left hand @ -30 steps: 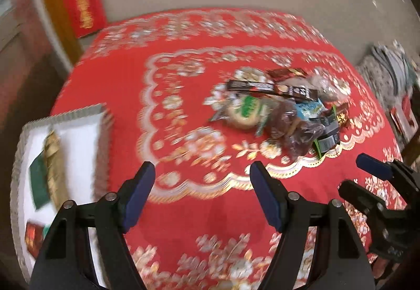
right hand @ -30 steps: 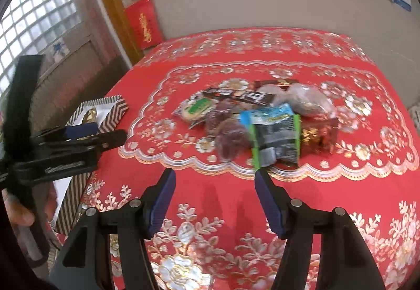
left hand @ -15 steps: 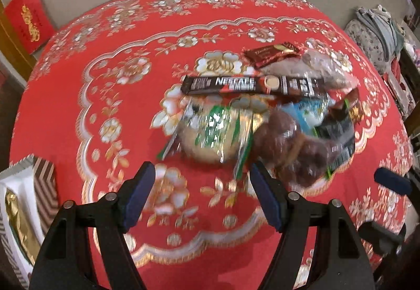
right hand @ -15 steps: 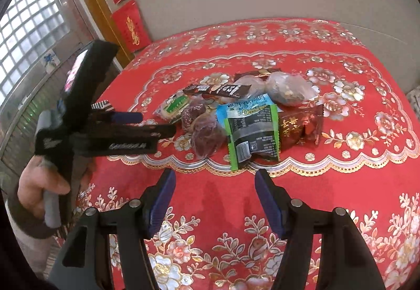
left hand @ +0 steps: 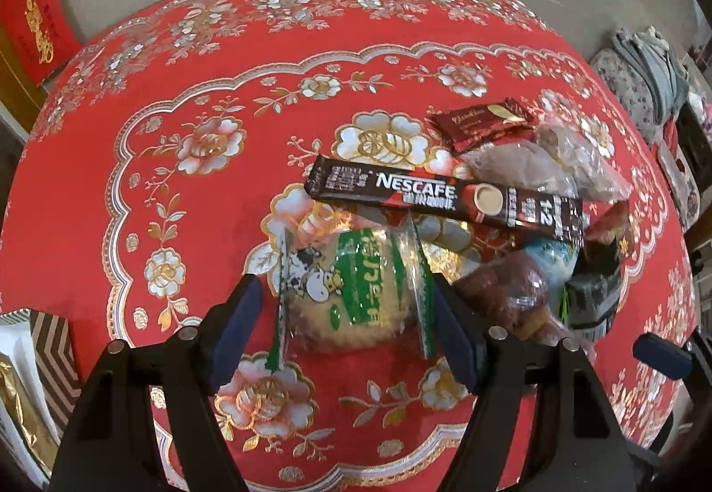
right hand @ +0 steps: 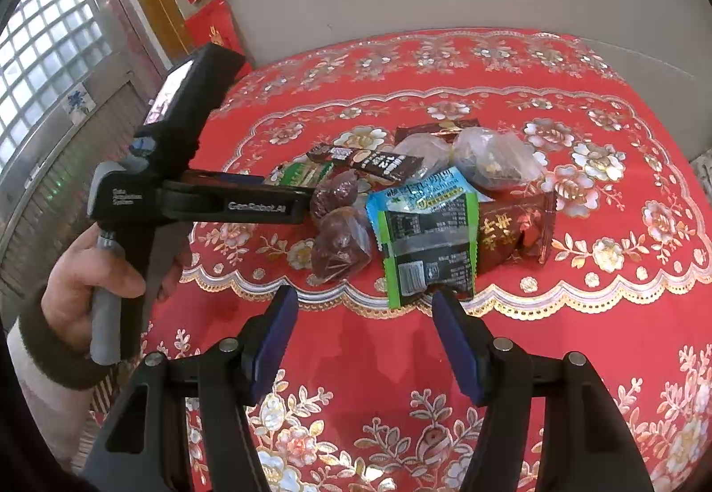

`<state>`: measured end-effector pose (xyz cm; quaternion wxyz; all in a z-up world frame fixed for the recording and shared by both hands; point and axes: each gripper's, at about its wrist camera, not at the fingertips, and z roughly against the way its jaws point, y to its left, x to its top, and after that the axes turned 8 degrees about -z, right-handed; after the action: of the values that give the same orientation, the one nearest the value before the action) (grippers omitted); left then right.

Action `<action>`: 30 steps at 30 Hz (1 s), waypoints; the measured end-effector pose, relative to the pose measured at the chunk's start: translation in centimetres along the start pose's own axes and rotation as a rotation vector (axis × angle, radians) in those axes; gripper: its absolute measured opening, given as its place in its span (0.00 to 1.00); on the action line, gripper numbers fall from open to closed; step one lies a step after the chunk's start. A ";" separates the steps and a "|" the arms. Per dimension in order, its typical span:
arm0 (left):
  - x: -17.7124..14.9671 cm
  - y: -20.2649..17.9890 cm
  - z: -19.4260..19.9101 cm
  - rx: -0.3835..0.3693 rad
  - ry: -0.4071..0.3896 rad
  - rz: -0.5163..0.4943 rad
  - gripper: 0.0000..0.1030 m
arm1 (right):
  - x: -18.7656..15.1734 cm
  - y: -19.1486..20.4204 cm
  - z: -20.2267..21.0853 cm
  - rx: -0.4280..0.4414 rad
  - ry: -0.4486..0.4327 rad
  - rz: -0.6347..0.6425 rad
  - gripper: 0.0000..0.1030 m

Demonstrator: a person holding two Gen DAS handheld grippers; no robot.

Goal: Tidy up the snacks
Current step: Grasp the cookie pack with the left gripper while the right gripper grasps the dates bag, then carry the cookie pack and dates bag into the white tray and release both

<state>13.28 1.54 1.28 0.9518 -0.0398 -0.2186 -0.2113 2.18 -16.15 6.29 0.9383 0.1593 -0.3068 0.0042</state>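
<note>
A pile of snacks lies on the red floral tablecloth [left hand: 187,225]. My left gripper [left hand: 345,314] is open and points steeply down, its fingers straddling a clear cookie packet with a green label [left hand: 356,291] without pressing it. Just beyond lie a Nescafe stick [left hand: 445,198], a dark red chocolate packet [left hand: 480,122] and wrapped brown dates [left hand: 503,291]. In the right wrist view a hand holds the left gripper [right hand: 289,191] at the pile's left side. My right gripper [right hand: 365,331] is open and empty, just short of a blue, green and black packet [right hand: 427,242].
A striped-rim white tray [left hand: 49,340] holding a gold packet [left hand: 18,412] sits at the table's left edge. A red packet [right hand: 511,229] and clear bags [right hand: 494,158] are at the pile's right. Clothes [left hand: 641,73] lie off the table, far right.
My left gripper has swung from beside the tray to the pile and dropped over the cookie packet, which now lies between its fingers. The right gripper has hardly moved.
</note>
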 end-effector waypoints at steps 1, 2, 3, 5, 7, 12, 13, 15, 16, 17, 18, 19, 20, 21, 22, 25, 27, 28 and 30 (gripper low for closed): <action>0.0 0.2 0.0 -0.002 -0.009 0.018 0.72 | 0.2 0.3 -0.1 0.002 -0.002 0.010 0.63; -0.1 0.5 0.1 -0.004 -0.019 0.041 0.70 | 0.4 0.6 -0.2 0.002 -0.003 0.024 0.63; -0.2 0.6 0.2 0.000 -0.024 0.054 0.63 | 0.6 1.1 -0.3 0.001 -0.004 0.043 0.63; -0.3 0.9 0.4 0.021 -0.027 0.059 0.57 | 1.2 2.2 -0.7 -0.001 -0.011 0.090 0.63; -0.7 1.4 0.6 0.018 -0.029 0.083 0.55 | 1.8 3.0 -1.5 -0.015 -0.008 0.123 0.63; -2.2 2.8 1.6 0.050 -0.015 0.128 0.54 | 3.1 4.2 -4.5 -0.048 0.030 0.171 0.63; -2.5 3.0 1.8 0.052 -0.011 0.134 0.54 | 3.3 4.5 -5.2 -0.055 0.037 0.183 0.63; -3.4 3.3 2.6 0.056 -0.015 0.150 0.54 | 3.6 4.6 -6.3 -0.064 0.053 0.192 0.63; -3.8 3.4 2.9 0.052 -0.016 0.153 0.54 | 3.7 4.7 -7.0 -0.070 0.062 0.198 0.62; -4.2 3.4 3.3 0.047 -0.016 0.153 0.54 | 3.6 4.8 -7.5 -0.073 0.068 0.205 0.61; -4.7 3.3 3.8 0.042 -0.022 0.153 0.54 | 3.5 5.0 -8.2 -0.080 0.080 0.215 0.55; -5.1 3.2 4.3 0.041 -0.028 0.149 0.54 | 3.4 4.9 -8.6 -0.096 0.083 0.218 0.39; -5.4 3.1 4.6 0.040 -0.031 0.142 0.54 | 3.2 4.9 -8.7 -0.116 0.067 0.221 0.35; -5.8 3.0 5.1 0.036 -0.036 0.139 0.54 | 3.0 4.8 -8.5 -0.113 0.055 0.214 0.34; -6.2 2.9 5.4 0.030 -0.041 0.141 0.54 | 2.8 4.6 -8.3 -0.097 0.052 0.195 0.34; -7.2 2.7 6.5 0.023 -0.059 0.144 0.54 | 2.3 4.5 -7.0 -0.059 0.033 0.166 0.33; -7.7 2.3 7.2 0.034 -0.077 0.137 0.54 | 1.8 5.0 -5.6 -0.037 0.008 0.163 0.33; -7.9 2.2 7.5 0.043 -0.086 0.135 0.54 | 1.6 5.2 -5.1 -0.028 -0.003 0.164 0.33; -8.4 2.1 8.0 0.052 -0.101 0.140 0.54 | 1.2 5.9 -4.1 -0.022 -0.027 0.166 0.33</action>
<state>4.06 8.00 4.90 0.9527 -0.0408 -0.2685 -0.1362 4.85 -9.45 5.58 0.9323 0.1233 -0.3314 0.0765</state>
